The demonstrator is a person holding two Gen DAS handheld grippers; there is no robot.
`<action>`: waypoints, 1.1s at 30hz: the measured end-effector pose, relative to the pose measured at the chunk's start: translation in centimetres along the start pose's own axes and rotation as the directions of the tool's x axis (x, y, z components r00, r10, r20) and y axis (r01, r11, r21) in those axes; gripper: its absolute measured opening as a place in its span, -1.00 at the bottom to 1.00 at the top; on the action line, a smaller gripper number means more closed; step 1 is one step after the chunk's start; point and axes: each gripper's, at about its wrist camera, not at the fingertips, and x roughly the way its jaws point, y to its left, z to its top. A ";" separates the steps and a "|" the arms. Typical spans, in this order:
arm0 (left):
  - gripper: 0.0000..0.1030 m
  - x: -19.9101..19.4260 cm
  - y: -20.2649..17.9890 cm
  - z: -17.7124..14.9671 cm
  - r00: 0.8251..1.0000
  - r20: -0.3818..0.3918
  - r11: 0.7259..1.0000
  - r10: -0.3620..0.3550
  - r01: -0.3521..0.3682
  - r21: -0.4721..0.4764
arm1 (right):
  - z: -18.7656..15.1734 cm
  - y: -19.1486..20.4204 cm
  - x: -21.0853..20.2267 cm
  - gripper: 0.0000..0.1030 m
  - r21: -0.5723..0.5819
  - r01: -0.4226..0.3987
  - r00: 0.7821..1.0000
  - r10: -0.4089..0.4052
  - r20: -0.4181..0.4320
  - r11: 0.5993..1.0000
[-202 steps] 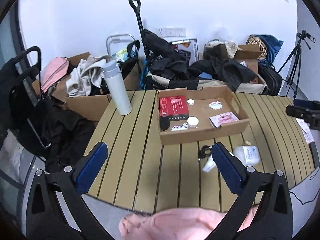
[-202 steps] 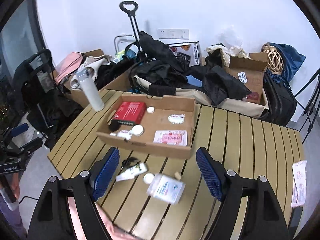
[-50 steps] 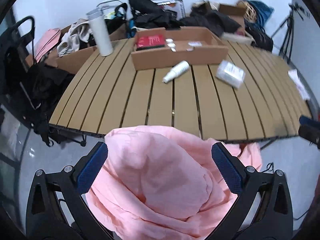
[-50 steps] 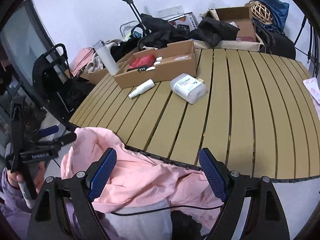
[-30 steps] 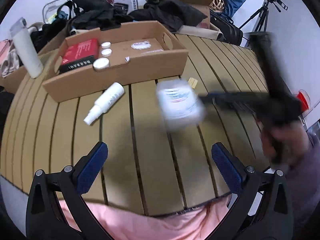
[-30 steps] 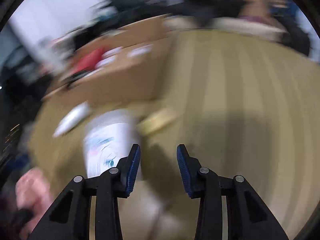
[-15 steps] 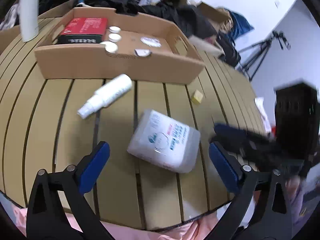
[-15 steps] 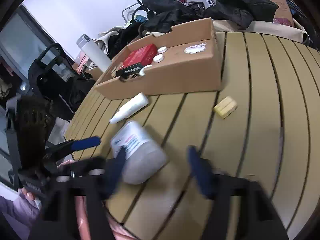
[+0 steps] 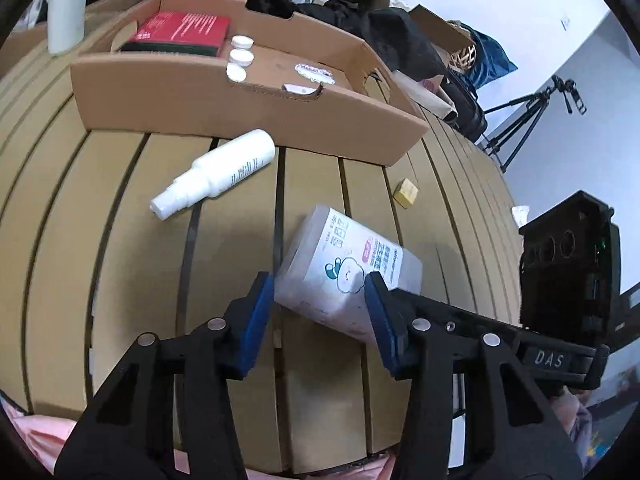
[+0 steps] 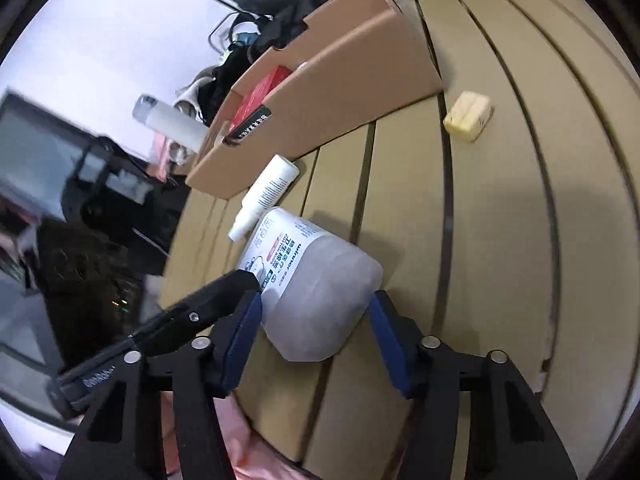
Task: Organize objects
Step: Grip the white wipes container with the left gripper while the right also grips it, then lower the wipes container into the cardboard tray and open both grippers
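Translucent tub [image 9: 344, 268] (both grippers astride)

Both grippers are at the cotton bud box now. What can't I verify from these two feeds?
- Grip contact: the cotton bud box sits between both grippers' fingers; actual pad contact isn't clear in either view.
- Cardboard tray contents: right wrist view, near wall hides most.
- White bottle label: print too small.
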 end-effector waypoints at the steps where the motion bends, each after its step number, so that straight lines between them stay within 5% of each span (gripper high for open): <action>1: -0.29 0.0 0.1 0.1 1.000 0.002 1.000 -0.006 0.006 -0.008 | 0.1 0.1 -0.1 0.00 -0.005 0.005 1.000 -0.005 0.010 1.000; 4: -0.46 -1.0 -0.4 0.2 0.999 0.029 1.000 -0.020 0.020 -0.002 | 0.5 0.9 -0.6 -0.25 -0.031 0.043 0.999 -0.042 0.028 0.999; 8: -0.46 -3.1 -1.5 2.1 0.993 0.097 0.998 -0.067 0.067 0.004 | 2.3 2.6 -2.7 -0.27 -0.086 0.047 0.997 -0.041 0.065 0.995; 17: -0.46 -3.4 -4.5 15.7 0.970 0.197 0.986 -0.141 0.120 0.117 | 15.3 7.6 -5.7 -0.27 -0.240 0.139 0.979 -0.096 0.181 0.961; 24: -0.44 4.8 -1.6 24.7 0.983 0.138 0.991 -0.119 0.109 0.076 | 25.6 4.6 0.0 -0.27 -0.214 0.193 0.975 -0.164 0.149 0.957; 26: -0.27 8.7 -0.7 24.6 0.999 0.031 0.995 -0.040 0.037 0.090 | 26.6 3.6 2.4 -0.26 -0.238 0.280 0.958 -0.255 0.131 0.930; 29: -0.26 13.3 1.4 23.0 0.986 -0.163 0.998 0.042 -0.032 0.062 | 26.0 2.4 5.0 -0.26 -0.262 0.374 0.927 -0.363 0.092 0.889; 31: -0.20 12.4 1.8 23.0 0.987 -0.159 0.999 -0.013 0.018 0.034 | 25.3 2.4 5.0 -0.24 -0.290 0.354 0.935 -0.341 0.096 0.889; 33: 0.19 10.6 1.6 23.3 0.997 -0.073 0.998 0.017 -0.012 0.065 | 25.1 2.4 4.7 -0.22 -0.286 0.352 0.936 -0.338 0.098 0.892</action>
